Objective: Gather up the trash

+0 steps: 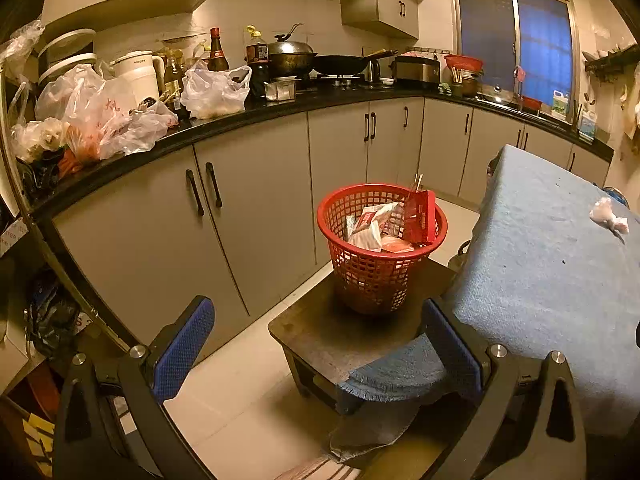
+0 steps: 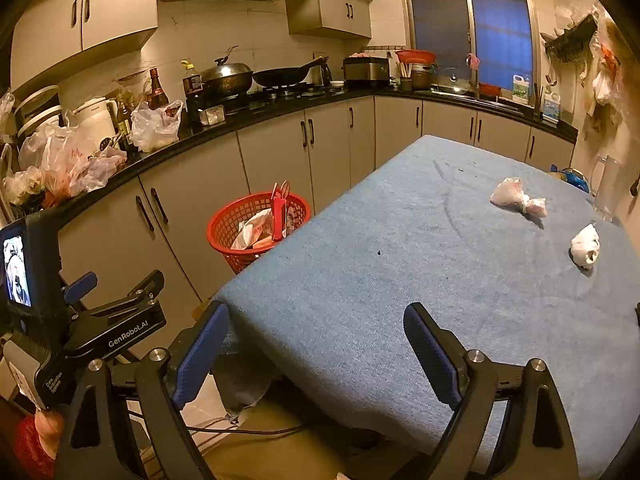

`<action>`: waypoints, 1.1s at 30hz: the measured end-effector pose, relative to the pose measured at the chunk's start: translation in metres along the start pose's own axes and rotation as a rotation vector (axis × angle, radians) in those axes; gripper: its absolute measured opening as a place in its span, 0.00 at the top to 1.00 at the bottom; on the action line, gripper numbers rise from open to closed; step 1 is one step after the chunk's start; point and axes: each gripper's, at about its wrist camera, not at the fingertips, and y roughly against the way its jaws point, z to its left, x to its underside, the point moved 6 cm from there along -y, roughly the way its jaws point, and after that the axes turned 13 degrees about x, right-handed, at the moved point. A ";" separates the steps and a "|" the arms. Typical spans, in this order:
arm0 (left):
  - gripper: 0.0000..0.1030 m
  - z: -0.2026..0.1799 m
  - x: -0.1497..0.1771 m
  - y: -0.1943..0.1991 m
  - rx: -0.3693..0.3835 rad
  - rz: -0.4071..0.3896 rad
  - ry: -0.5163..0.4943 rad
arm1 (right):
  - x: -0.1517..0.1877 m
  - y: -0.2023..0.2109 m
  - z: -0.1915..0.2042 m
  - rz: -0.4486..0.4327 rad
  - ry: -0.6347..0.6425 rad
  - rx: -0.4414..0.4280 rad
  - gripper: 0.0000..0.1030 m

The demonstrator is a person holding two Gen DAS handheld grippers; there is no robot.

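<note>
1. The left gripper (image 1: 316, 350) has its jaws apart, holding nothing, aimed at the red basket (image 1: 382, 240) at 12 o'clock on a dark stool (image 1: 320, 328).
2. The right gripper (image 2: 316, 354) is spread wide and empty over the blue tablecloth (image 2: 380, 280).
3. A tied plastic bag (image 2: 518, 196) and a crumpled tissue (image 2: 585, 246) lie on the cloth at 2 o'clock, near each other.
4. The basket holds wrappers and a red box (image 1: 420, 216).

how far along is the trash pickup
Partly done: the red basket already holds wrappers and a red box. Nothing in hand; the left tongs and right tongs are open and empty. Left: a knotted bag and white wad on the blue table.
</note>
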 end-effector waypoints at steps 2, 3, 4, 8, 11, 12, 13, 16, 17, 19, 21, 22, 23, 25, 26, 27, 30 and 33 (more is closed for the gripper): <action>0.00 0.000 0.000 0.000 0.001 0.004 -0.003 | 0.000 0.000 0.000 0.002 0.002 0.000 0.10; 0.00 -0.001 -0.001 0.001 -0.002 0.004 -0.004 | 0.001 0.000 0.000 0.002 0.002 0.001 0.10; 0.00 0.000 -0.001 0.001 -0.002 0.003 -0.005 | 0.001 -0.001 0.000 0.003 0.002 0.000 0.10; 0.00 0.000 -0.001 0.001 -0.001 0.002 -0.006 | 0.002 -0.001 0.001 0.005 0.003 -0.001 0.10; 0.00 -0.001 -0.002 0.000 0.001 0.004 -0.011 | 0.003 -0.002 0.001 0.006 0.003 0.000 0.09; 0.00 -0.001 -0.003 0.000 0.000 0.005 -0.013 | 0.003 -0.001 0.001 0.006 0.002 0.000 0.09; 0.00 -0.001 -0.003 0.000 0.001 0.007 -0.015 | 0.003 -0.001 0.001 0.006 0.001 0.000 0.09; 0.00 -0.001 -0.003 -0.001 0.001 0.007 -0.014 | 0.003 -0.002 0.001 0.006 0.003 0.001 0.09; 0.00 -0.001 -0.003 -0.001 0.001 0.006 -0.014 | 0.003 -0.002 0.001 0.007 0.003 0.001 0.09; 0.00 -0.001 -0.003 -0.001 0.000 0.006 -0.016 | 0.003 -0.001 0.001 0.007 0.002 0.000 0.09; 0.00 -0.001 -0.003 -0.001 0.000 0.006 -0.018 | 0.003 -0.002 0.001 0.009 0.003 0.001 0.09; 0.00 -0.001 -0.003 -0.001 0.000 0.006 -0.020 | 0.004 -0.003 0.001 0.011 0.004 0.001 0.09; 0.00 -0.001 -0.003 -0.001 0.000 0.007 -0.019 | 0.005 -0.003 0.001 0.013 0.004 0.000 0.09; 0.00 -0.001 -0.004 -0.001 0.001 0.009 -0.020 | 0.005 -0.003 0.001 0.013 0.004 0.000 0.09; 0.00 -0.001 -0.003 -0.001 0.001 0.008 -0.021 | 0.004 -0.003 0.001 0.013 0.004 0.000 0.09; 0.00 -0.001 -0.003 -0.001 -0.001 0.008 -0.021 | 0.005 -0.004 0.001 0.013 0.003 0.001 0.09; 0.00 -0.001 -0.003 -0.001 0.002 0.010 -0.020 | 0.005 -0.004 0.001 0.016 0.003 0.000 0.09; 0.00 -0.001 -0.003 -0.001 0.000 0.007 -0.019 | 0.007 -0.004 0.002 0.020 0.005 0.002 0.09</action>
